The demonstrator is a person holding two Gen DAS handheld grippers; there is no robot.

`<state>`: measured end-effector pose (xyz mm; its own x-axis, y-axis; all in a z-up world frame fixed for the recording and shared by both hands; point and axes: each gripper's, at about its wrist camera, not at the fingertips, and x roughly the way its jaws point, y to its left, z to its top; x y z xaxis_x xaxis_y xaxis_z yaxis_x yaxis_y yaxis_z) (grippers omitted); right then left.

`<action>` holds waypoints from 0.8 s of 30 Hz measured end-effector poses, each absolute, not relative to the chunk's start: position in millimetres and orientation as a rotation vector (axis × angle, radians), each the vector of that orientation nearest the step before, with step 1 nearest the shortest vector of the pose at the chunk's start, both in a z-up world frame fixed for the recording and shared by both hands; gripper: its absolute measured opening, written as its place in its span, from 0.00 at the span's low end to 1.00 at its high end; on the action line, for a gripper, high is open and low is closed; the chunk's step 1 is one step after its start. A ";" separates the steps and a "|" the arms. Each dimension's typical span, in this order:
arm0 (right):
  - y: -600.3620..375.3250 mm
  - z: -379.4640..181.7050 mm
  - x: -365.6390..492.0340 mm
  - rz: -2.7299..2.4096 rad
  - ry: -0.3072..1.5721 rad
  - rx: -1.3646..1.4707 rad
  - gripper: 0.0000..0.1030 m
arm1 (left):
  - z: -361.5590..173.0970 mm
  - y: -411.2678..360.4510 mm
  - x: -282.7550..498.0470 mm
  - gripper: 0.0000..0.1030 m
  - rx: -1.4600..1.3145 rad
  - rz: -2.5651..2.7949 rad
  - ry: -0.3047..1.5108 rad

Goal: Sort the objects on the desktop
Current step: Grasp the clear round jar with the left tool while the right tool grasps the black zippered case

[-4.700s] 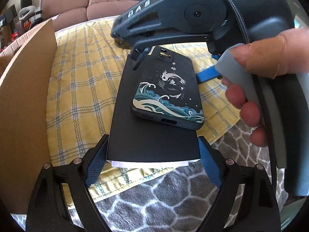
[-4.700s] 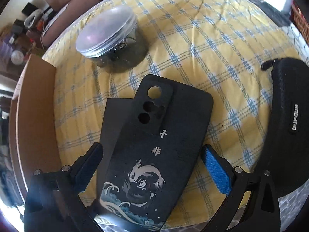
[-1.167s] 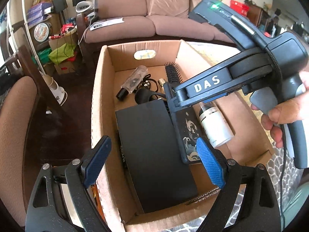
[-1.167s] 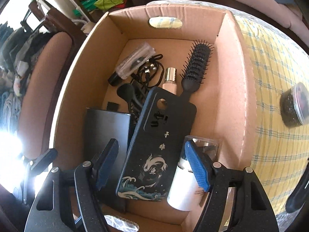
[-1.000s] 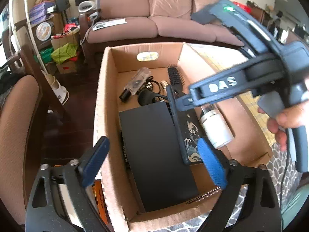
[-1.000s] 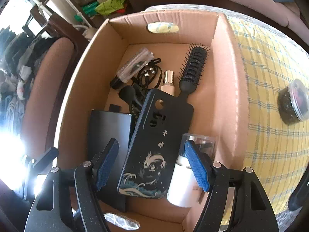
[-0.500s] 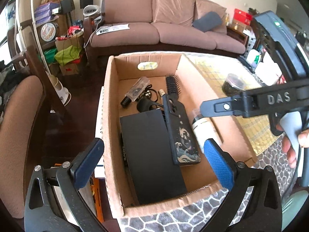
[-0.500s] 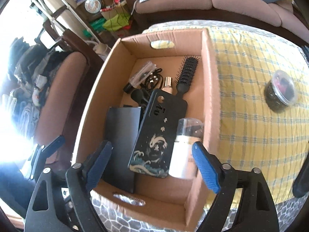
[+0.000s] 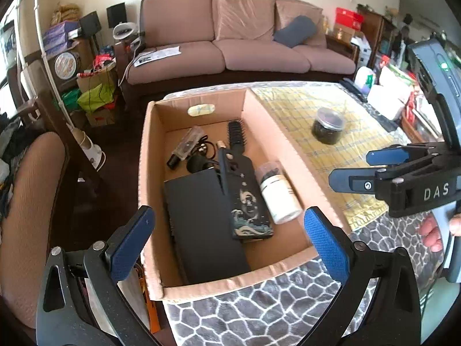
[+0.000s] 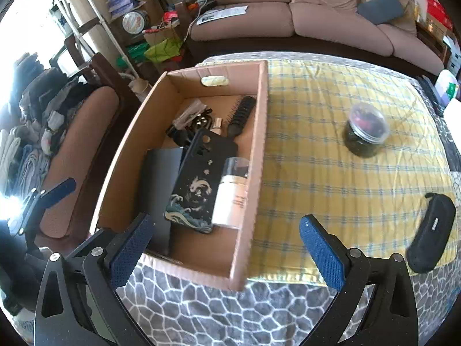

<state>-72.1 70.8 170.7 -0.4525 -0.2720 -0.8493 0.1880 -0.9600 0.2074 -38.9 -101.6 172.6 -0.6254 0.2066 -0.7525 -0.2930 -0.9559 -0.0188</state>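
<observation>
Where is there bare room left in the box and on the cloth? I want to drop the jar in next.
In the cardboard box, only the near corner below the phone case and white bottle is bare; the far end by the hairbrush is crowded. The yellow cloth lies wide open between box, jar and black pouch.

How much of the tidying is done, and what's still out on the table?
Done: the phone case, black flat box, white bottle and hairbrush lie in the cardboard box. In hand: nothing; the left gripper is open and empty, the right gripper is opening, empty. Left: the jar and black pouch on the yellow cloth.
</observation>
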 end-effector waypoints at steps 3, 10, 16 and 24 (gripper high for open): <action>80.8 172.2 -65.5 -2.487 -0.108 1.450 1.00 | 175.1 -88.0 -37.3 1.00 -1.180 2.586 0.166; 115.9 172.3 -53.8 -2.544 -0.098 1.420 1.00 | 179.0 -50.2 -43.1 1.00 -1.169 2.549 0.196; 162.7 168.2 -44.0 -2.605 -0.164 1.403 1.00 | 174.5 -5.0 -49.6 1.00 -1.171 2.488 0.206; 237.6 157.0 -34.3 -2.764 -0.169 1.435 1.00 | 157.4 59.5 -72.5 1.00 -1.177 2.408 0.191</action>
